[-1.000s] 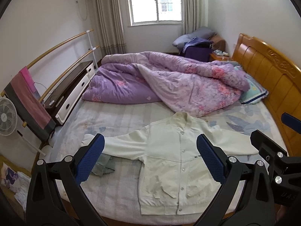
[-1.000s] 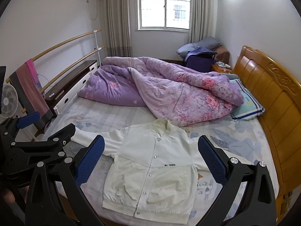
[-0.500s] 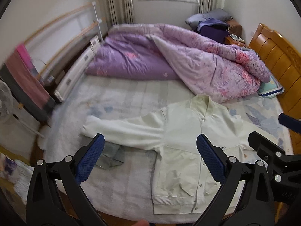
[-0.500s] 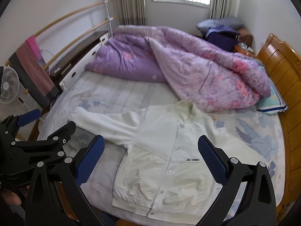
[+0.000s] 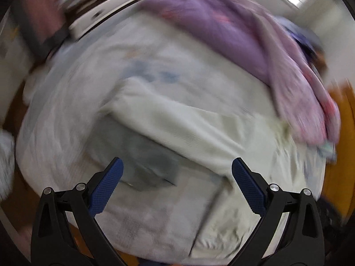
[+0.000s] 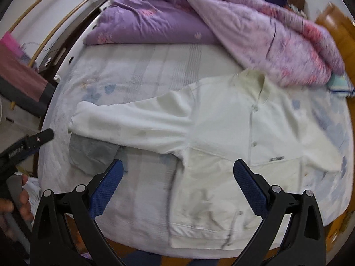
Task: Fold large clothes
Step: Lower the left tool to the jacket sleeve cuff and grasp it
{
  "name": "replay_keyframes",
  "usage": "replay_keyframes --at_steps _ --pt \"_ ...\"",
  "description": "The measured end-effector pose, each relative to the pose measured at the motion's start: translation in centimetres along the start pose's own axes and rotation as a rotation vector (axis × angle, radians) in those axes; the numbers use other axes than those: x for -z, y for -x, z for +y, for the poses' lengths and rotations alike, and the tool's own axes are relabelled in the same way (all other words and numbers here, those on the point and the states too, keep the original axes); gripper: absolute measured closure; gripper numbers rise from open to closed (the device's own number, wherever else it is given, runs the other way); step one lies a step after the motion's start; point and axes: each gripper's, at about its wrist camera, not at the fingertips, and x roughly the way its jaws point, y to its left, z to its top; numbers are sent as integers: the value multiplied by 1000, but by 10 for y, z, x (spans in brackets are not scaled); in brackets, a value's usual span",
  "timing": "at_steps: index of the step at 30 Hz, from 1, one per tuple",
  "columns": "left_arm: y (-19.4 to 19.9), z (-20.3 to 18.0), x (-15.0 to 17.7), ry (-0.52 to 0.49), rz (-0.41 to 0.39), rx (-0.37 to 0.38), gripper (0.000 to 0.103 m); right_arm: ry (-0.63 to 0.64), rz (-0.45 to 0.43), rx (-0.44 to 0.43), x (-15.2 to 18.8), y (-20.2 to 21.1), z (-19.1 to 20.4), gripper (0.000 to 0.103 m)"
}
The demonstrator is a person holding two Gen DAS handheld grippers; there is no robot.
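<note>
A white button-up jacket [image 6: 233,137] lies flat, front up, on the bed, sleeves spread out. Its left sleeve [image 6: 124,119] reaches toward the bed's left side; the same sleeve shows blurred in the left wrist view [image 5: 177,126]. My left gripper [image 5: 177,184] is open and empty, above the bed near that sleeve. My right gripper [image 6: 177,181] is open and empty, above the jacket's lower left body. The left gripper's tip also shows at the left edge of the right wrist view [image 6: 31,144].
A grey cloth [image 6: 93,153] lies under the sleeve end. A purple and pink quilt [image 6: 221,22] is bunched on the far half of the bed. A wooden headboard [image 6: 335,28] is on the right. A rack with a towel [image 6: 20,75] stands left.
Both grippers have dropped closer to the bed and tilted down. The left one has swung fast toward the left sleeve, so its view is blurred. Both stay open.
</note>
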Motion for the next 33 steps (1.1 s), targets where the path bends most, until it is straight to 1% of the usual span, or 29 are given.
replay_keyframes --at_steps 3,5,8,11,12,13,16,19,20,21,22,23,24,25,26,27,28,29,30,31,32,33 --pt "-33 65 -29 202 7 45 5 6 15 28 -4 -35 7 8" --pt "-59 100 -47 303 35 15 5 1 23 25 -7 -56 7 8" --pt "-90 127 -66 359 53 13 5 -55 49 -3 -9 -85 0 8" --pt "-123 153 -77 465 100 62 6 -124 83 -16 -11 -108 -9 8" --pt "-134 161 -79 513 119 93 6 -131 90 -14 -11 -115 -9 8" --pt "-142 166 -81 533 123 100 7 -133 98 -10 -12 -120 -10 8" --pt "-162 175 -87 531 142 103 31 -141 111 1 -18 -137 -11 8" --pt "-177 179 -88 541 164 130 32 -151 119 -9 -21 -153 -17 8" --pt "-178 181 -89 541 160 136 33 -155 120 -13 -23 -158 -17 8" --pt "-179 181 -91 538 152 149 37 -168 121 -20 -26 -164 -18 8" --pt "-177 179 -92 534 138 163 51 -181 123 -29 -27 -169 -20 8" --pt "-172 178 -94 528 115 165 62 -201 128 -43 -30 -175 -22 8" --pt "-161 174 -96 499 68 138 71 -219 129 -51 -32 -180 -26 8" --pt "-151 170 -98 466 33 108 92 -238 127 -57 -34 -185 -29 8" --pt "-143 167 -100 448 10 122 95 -252 128 -61 -36 -192 -33 9" --pt "-139 165 -101 444 -3 153 95 -257 135 -70 -39 -200 -35 22" --pt "-134 163 -101 442 -16 166 96 -257 148 -92 -40 -208 -37 33" --pt "-126 157 -102 425 -38 171 96 -253 170 -124 -41 -219 -39 55" --pt "-121 152 -103 406 -52 171 96 -251 190 -145 -41 -229 -41 73" --pt "-112 143 -103 375 -77 166 96 -252 211 -161 -41 -240 -43 82" --pt "-106 135 -103 350 -95 172 96 -260 222 -170 -40 -251 -47 95" --pt "-96 121 -105 313 -123 187 96 -266 220 -159 -40 -255 -50 101"
